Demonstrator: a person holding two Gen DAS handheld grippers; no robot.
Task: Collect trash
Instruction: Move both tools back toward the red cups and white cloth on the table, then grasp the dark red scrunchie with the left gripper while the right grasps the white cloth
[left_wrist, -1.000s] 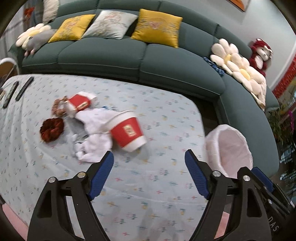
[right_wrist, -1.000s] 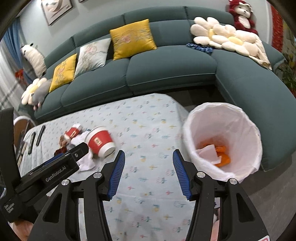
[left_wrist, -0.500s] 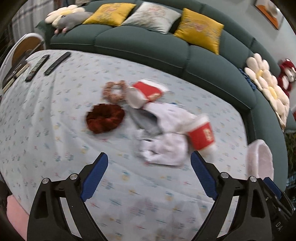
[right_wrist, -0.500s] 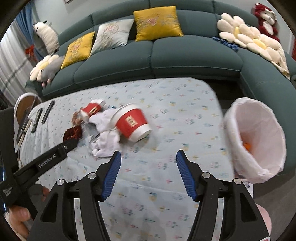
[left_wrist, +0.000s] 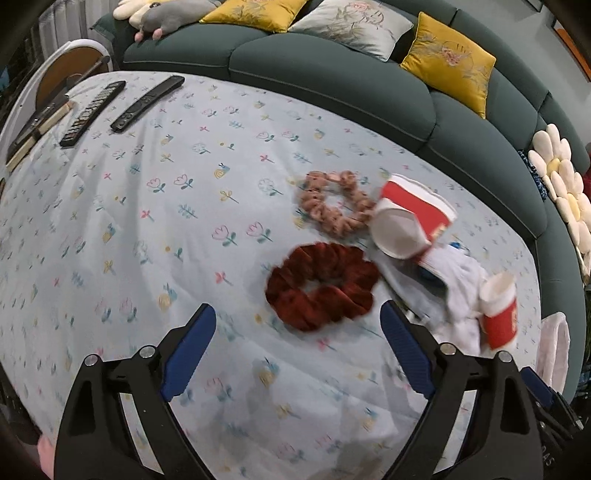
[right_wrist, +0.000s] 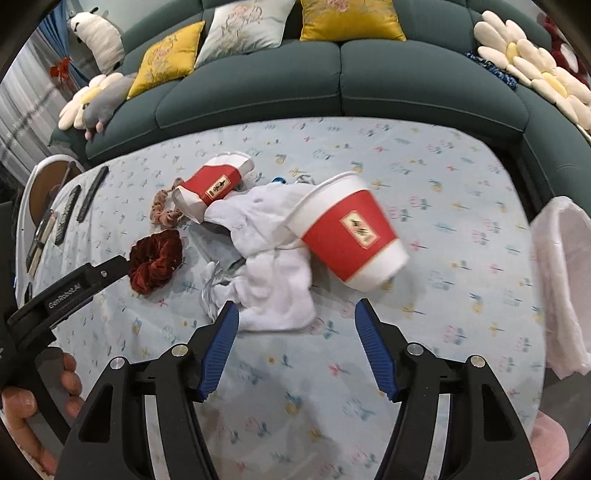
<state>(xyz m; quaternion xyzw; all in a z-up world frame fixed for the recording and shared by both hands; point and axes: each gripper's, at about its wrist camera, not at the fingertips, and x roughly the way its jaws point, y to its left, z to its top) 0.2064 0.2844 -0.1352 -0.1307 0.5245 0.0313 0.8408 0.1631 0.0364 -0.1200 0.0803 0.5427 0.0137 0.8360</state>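
Observation:
Two red-and-white paper cups lie on their sides on the flowered tablecloth: a larger one (right_wrist: 345, 236) and a crushed one (right_wrist: 212, 184), with crumpled white tissue (right_wrist: 269, 251) between them. In the left wrist view the crushed cup (left_wrist: 410, 221) and the larger cup (left_wrist: 498, 314) lie right of centre. My right gripper (right_wrist: 295, 319) is open and empty, just short of the tissue and larger cup. My left gripper (left_wrist: 297, 323) is open and empty, near a dark red scrunchie (left_wrist: 321, 286). The white-lined trash bin (right_wrist: 561, 280) stands at the table's right edge.
A pink scrunchie (left_wrist: 334, 206) lies beyond the red one. Two remotes (left_wrist: 147, 101) and other items lie at the table's far left. A green sofa (right_wrist: 332, 74) with cushions curves behind the table. My left gripper's body (right_wrist: 74, 288) shows at the right view's left.
Both grippers have swung left, away from the bin. The left now faces the scrunchies instead of the larger cup. The right now faces the tissue and larger cup. Both stay open.

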